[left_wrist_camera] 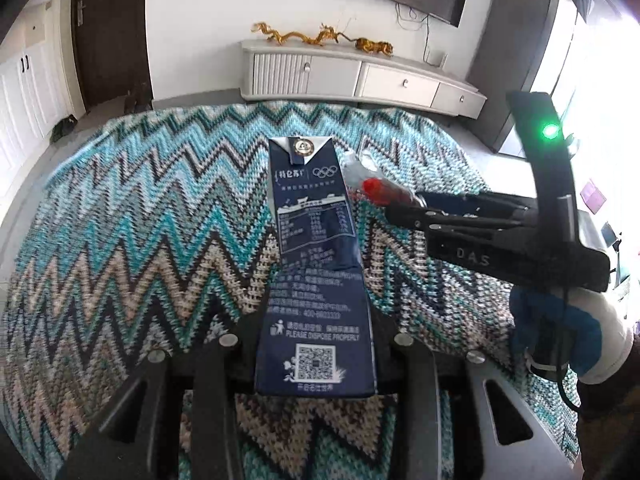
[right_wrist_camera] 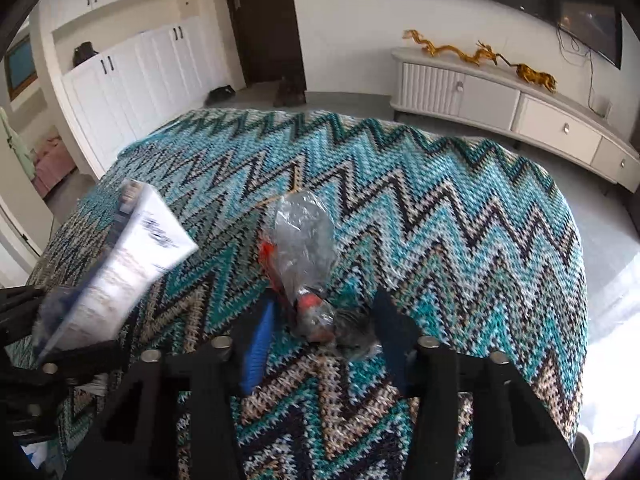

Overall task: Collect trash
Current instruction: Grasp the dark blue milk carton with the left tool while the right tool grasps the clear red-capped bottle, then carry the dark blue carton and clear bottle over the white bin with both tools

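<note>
Risk: left gripper [left_wrist_camera: 316, 344] clamps the carton [left_wrist_camera: 314, 260]; right gripper [right_wrist_camera: 320, 332] pinches a slick wrapper [right_wrist_camera: 306, 236] that may slip free.

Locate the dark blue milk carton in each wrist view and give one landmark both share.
Left wrist view: the milk carton fills the centre, lengthwise between the left tongs.
Right wrist view: it is at the left edge, blurred, showing its pale side.
Shared landmark: the gold dragon figurine on the white TV cabinet.
</note>
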A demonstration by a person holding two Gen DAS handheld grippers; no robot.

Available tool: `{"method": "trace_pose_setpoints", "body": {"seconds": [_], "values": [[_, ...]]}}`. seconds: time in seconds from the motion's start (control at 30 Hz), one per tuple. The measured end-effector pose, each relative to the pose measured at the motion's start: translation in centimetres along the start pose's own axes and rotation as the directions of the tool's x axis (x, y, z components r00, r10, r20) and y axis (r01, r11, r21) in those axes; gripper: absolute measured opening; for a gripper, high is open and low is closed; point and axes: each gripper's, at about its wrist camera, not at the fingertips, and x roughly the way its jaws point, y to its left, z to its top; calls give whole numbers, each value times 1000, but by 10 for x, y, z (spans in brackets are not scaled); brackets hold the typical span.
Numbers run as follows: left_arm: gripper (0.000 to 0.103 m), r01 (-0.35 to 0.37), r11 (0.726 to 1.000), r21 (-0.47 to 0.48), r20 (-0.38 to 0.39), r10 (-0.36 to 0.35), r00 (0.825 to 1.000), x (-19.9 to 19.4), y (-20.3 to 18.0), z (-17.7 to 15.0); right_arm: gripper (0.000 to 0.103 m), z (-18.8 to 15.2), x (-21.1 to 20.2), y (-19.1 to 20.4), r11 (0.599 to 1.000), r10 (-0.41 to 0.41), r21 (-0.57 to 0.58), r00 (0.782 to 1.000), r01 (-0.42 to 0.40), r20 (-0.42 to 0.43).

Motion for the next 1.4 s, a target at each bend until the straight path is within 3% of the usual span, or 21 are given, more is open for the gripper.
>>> {"method": "trace_pose_setpoints", "body": {"seconds": [0.1,0.2,0.47,0.7,0.9,1.03,1.23,1.4], "values": [[35,-8,1000,-9,20,8,1000,-20,1,-6,29,-6,-11,-2,1000,7,13,1000,-7,5],[35,-17,1000,-23,38,18,999,-41,5,-13,26,-16,-30,5,1000,0,2,1000,-1,22],[35,-51,998,-30,91,54,994,-95,-3,-28,26,-54,-103,37,999,-14,-48,995,18,95],[35,-49,998,30,114,45,992,-124,-38,-31,25,-96,-171,31,998,-47,-27,985,52,165],[35,6,989,148,108,-22,994,-124,-104,-16,25,-138,-219,-14,992,-114,77,971,100,209],[35,71,968,241,70,-90,993,-109,-159,-4,25,-175,-239,-70,970,-186,194,962,148,199],[35,183,920,347,-41,-180,983,-58,-246,8,26,-232,-248,-157,899,-279,386,951,209,134],[35,269,888,374,-151,-228,962,-6,-313,11,26,-271,-229,-221,830,-308,505,950,238,57]]}}
